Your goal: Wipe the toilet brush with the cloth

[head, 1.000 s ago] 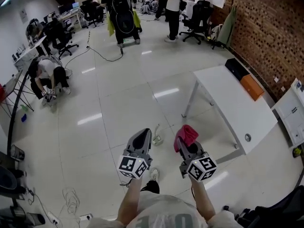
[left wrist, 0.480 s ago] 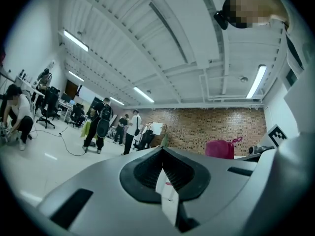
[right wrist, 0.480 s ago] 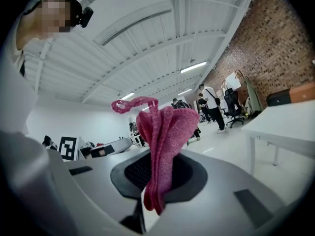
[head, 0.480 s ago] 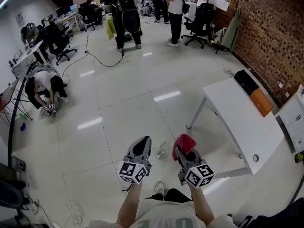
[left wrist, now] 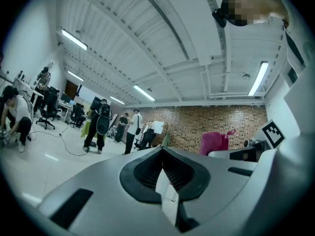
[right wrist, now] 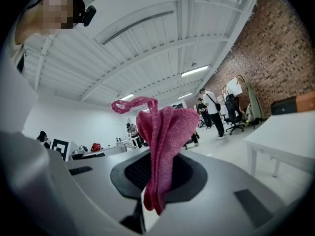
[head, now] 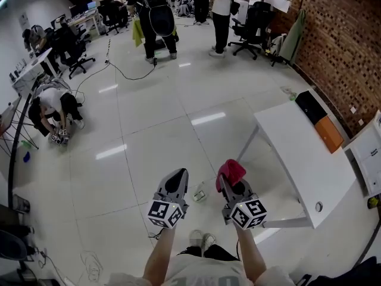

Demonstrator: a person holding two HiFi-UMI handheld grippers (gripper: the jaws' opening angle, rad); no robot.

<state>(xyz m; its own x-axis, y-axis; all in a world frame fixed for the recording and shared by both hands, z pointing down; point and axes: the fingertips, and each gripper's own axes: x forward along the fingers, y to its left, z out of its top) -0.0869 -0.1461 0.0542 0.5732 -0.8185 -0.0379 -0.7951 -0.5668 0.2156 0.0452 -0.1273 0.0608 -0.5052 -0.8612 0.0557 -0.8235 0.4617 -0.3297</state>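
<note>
Head view showed a glossy pale tiled floor (head: 149, 142) filling most of the scene, with a long white rectangular table (head: 297, 154) standing to the right. A black box (head: 311, 106) and an orange box (head: 328, 133) lay at the table's far end.

The two handheld grippers were side by side and near each other above the floor, both pointing forward and away from the person. The left gripper (head: 178, 176) had its jaws closed together with nothing between them, as the left gripper view confirmed. The right gripper (head: 230, 185) had its jaws clamped on a pink terry cloth (head: 231, 170). In the right gripper view the cloth (right wrist: 165, 146) stood bunched and upright out of the jaws, with a loop at its top.

No toilet brush appeared in any view, so its direction from the jaws and the lie of its handle could not be determined. Neither hand could be judged the nearer.

A small pale object (head: 199, 192) lay on the floor between the grippers; it was too small to identify.

By judgement, the wiping had not begun. The empty left gripper was the one free to take the brush.
</note>
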